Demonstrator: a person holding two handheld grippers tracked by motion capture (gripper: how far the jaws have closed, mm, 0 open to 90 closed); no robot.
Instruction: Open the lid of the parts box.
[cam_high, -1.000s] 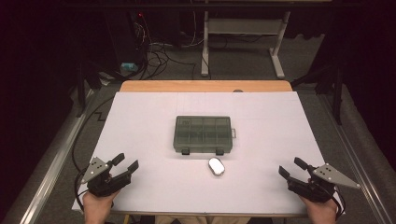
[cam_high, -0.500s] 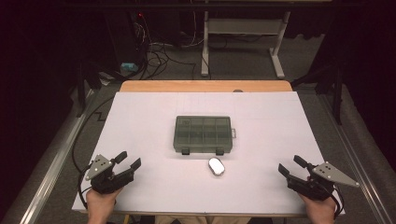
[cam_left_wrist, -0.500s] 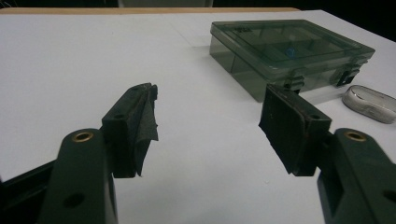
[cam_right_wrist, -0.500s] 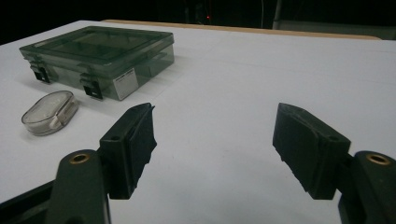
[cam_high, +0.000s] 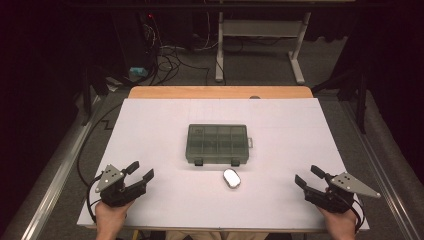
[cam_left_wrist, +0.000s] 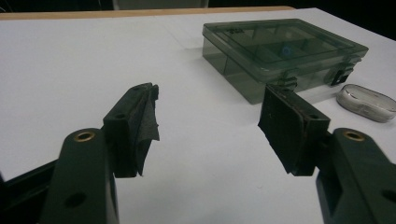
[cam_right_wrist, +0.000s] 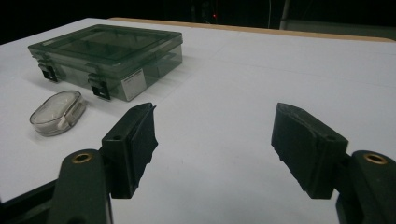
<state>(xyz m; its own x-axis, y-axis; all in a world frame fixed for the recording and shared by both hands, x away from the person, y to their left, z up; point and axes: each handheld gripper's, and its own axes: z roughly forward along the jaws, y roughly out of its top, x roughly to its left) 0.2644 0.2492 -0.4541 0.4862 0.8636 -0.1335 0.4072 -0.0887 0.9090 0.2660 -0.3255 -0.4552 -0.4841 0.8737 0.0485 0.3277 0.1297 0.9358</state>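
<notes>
I am holding my left tool (cam_high: 138, 175) at about seven o'clock on the table (cam_high: 150, 125) and my right tool (cam_high: 310, 179) at about five o'clock, both resting near the front edge with nothing between their jaws. Each one is spread wide — the left gripper view and the right gripper view both show bare white surface in the gap between the black pads.

The box (cam_high: 218, 143) is sitting at the centre of the table, lid down, with its two latches facing me at six o'clock; that, I judge, is why I am keeping both tools low and aimed inward, so either can reach the latches from the front. Through the smoky lid I am seeing dividers, and in the left gripper view a small blue thing in one compartment, too blurred to name.

The small oval case (cam_high: 231, 178) is lying flat just in front of the box, toward its five o'clock corner, near it but apart from it. It is sitting nearer my right tool than my left — so I am judging the right as the likelier one to go for it, while the left steadies the box.
</notes>
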